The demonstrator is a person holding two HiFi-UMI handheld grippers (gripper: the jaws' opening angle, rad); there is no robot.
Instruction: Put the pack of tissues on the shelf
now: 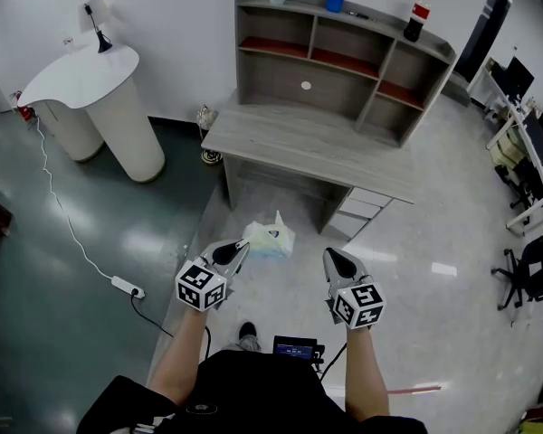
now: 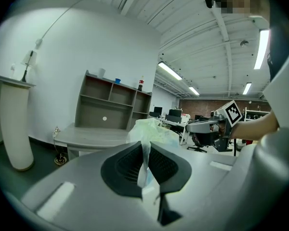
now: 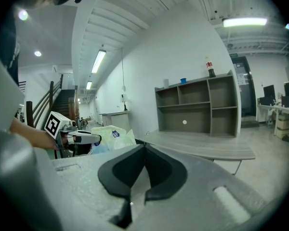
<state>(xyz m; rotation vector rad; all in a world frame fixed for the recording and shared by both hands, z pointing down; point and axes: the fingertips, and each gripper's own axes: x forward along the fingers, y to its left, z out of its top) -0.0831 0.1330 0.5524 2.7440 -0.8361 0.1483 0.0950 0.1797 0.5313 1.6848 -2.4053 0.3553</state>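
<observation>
Plastic in the left jaws: a thin fold of wrapper is being pinched between the pads of the left gripper [image 2: 145, 166], which are pressed almost flat against each other on it.
Pack of tissues [image 1: 271, 240]: it is being carried in the air by that fold, bulging out just past the left jaw tips, above the floor and short of the desk.
Pack's long axis: it cannot be made out, since the soft pack is being seen crumpled and end-on.
Right jaws: the right gripper [image 3: 144, 170] is being held with its pads closed together and nothing between them.
Pack from the right gripper: the pack is being seen just beside it, on its left, not touching.
Nearer hand: the load is being borne by the left gripper alone, while the right is being held level with it.
Desk [image 1: 317, 147]: the grey wood-grain top is lying ahead of both grippers, between the pack and the shelving.
Shelf [image 1: 344, 61]: the open compartments are standing at the desk's back edge, well apart from the pack and almost straight along the left jaws' line.
Shelf top: a cup, a small blue thing and a dark bottle are being seen up there.
Judged next move: a forward reach over the desk top is being called for, with the pinch kept closed.
</observation>
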